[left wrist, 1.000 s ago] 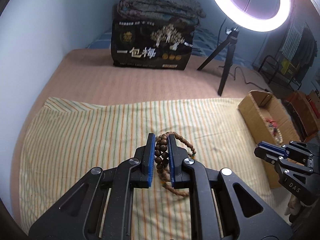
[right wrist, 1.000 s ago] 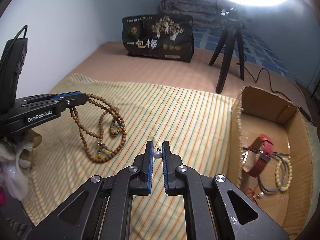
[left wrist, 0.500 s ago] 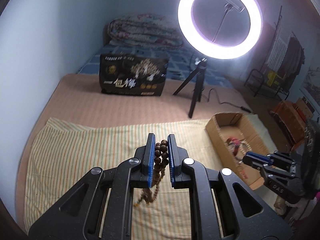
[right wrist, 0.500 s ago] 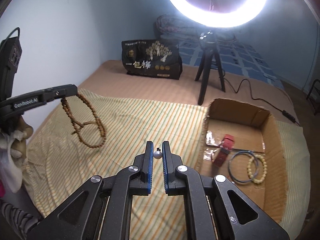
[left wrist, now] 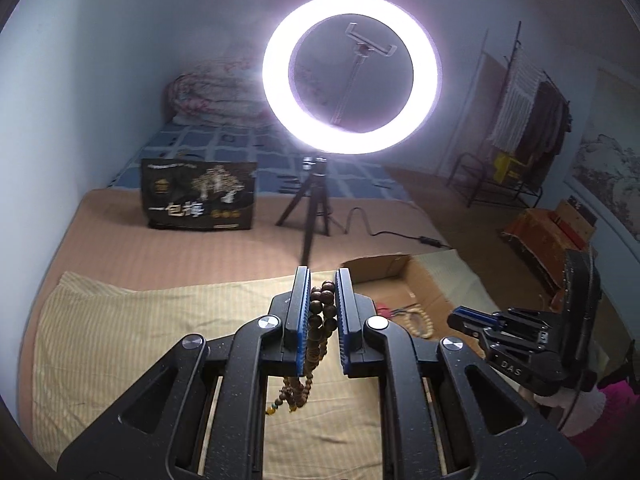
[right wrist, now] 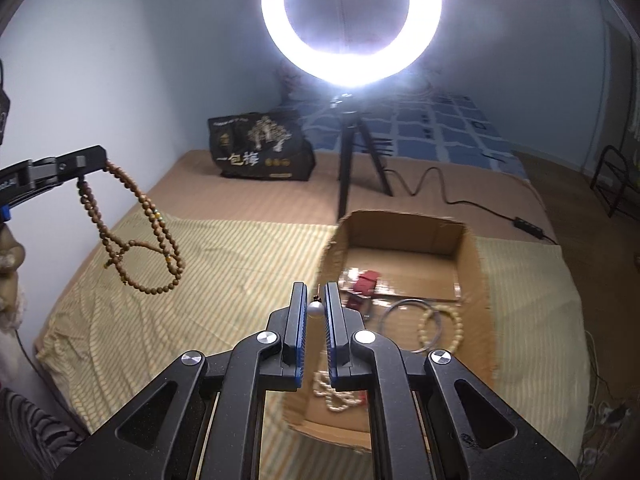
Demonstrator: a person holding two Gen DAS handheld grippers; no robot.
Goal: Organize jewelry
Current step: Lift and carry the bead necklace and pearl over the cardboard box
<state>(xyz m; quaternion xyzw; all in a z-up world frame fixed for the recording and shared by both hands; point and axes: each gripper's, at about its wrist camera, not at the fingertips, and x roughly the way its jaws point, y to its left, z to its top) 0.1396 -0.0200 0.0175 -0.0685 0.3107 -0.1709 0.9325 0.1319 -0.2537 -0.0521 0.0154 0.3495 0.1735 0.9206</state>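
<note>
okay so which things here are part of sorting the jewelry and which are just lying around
Part of the job: wooden bead strand in the left gripper; pearl piece in the right gripper; cardboard box with bracelets.

Lying about: ring light, black bag, folded quilt.

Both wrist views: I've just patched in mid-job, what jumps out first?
The glowing ring light on its tripod dominates, standing behind the striped cloth. Next, the left gripper is shut on a long string of brown wooden beads that dangles clear above the cloth. The right gripper pinches a small pearl piece over the near edge of the cardboard box, which already holds bracelets.
</note>
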